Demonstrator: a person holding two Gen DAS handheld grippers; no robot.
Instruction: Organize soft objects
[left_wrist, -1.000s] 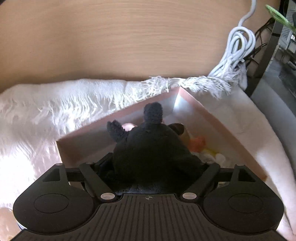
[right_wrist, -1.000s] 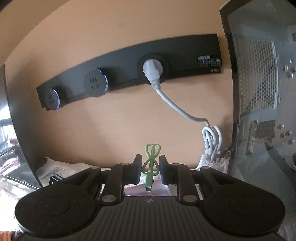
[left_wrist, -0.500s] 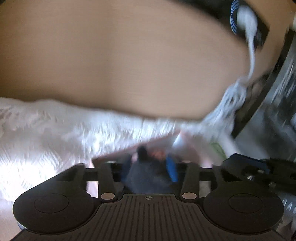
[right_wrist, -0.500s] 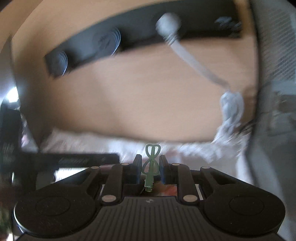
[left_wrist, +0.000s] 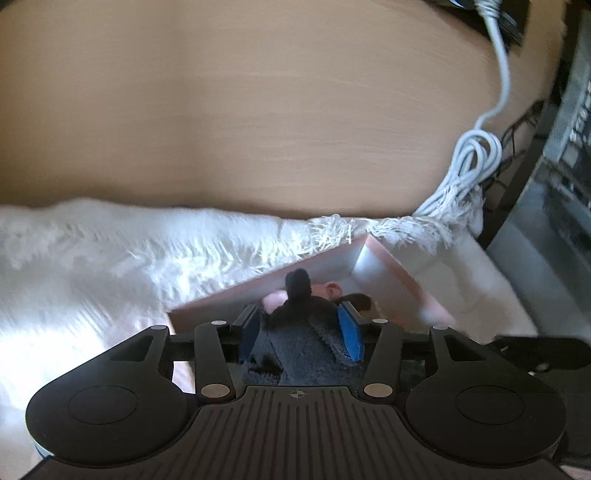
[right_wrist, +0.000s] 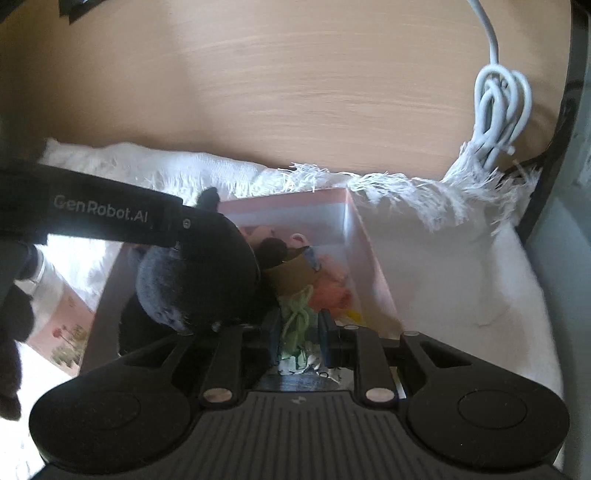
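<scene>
Left gripper (left_wrist: 299, 332): fingers clamped on the black plush toy (left_wrist: 295, 328), over the pink box (left_wrist: 399, 273).
Right gripper (right_wrist: 298, 334): fingers pinching the green yarn piece (right_wrist: 297, 321), above the box's soft toys.

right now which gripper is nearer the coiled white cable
Right. The right gripper is over the box's end nearest the coiled white cable; the left gripper sits farther left.

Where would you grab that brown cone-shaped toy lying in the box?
Take the brown toy across its wide open end, coming from above. It lies tilted among other soft toys in the pink box, the black plush crowding its left, so only the top seems free.
</scene>
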